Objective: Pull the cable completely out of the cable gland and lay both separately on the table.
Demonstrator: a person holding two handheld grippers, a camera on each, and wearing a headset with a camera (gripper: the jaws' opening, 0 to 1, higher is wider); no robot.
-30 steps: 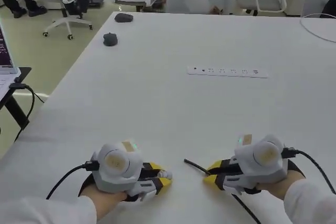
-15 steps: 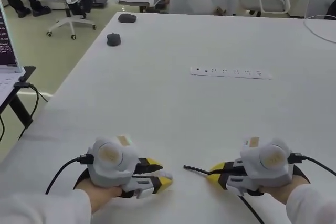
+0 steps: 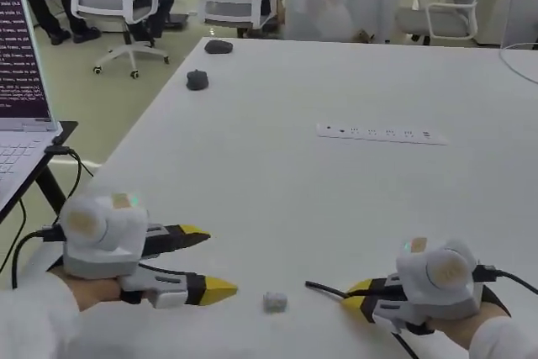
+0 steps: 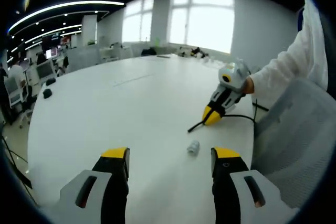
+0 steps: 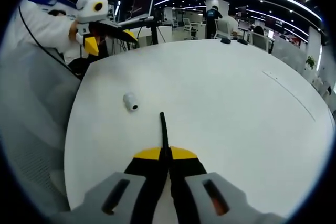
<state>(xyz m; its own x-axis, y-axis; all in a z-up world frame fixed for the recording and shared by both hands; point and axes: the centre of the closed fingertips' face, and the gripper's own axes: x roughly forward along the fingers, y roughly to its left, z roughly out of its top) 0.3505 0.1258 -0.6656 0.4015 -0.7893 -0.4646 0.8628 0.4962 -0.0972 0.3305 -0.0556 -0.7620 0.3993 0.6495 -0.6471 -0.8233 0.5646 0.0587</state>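
A small grey cable gland (image 3: 275, 301) lies loose on the white table (image 3: 277, 191), between the two grippers; it also lies ahead of the jaws in both gripper views (image 4: 193, 148) (image 5: 129, 101). My left gripper (image 3: 206, 260) is open and empty, to the gland's left (image 4: 170, 157). My right gripper (image 3: 356, 295) is shut on the black cable (image 3: 324, 289), whose free end pokes out toward the gland without touching it. The cable (image 5: 163, 129) runs out between the shut yellow tips (image 5: 164, 155).
A white power strip (image 3: 382, 133) lies mid-table. Two dark computer mice (image 3: 197, 80) (image 3: 218, 46) sit at the far left side. A laptop (image 3: 21, 90) stands off the table's left edge. Office chairs (image 3: 118, 6) stand beyond the far edge.
My left gripper has opened, let go of the gland and drawn back to the left. The gland now lies on the table. The right gripper still holds the cable.
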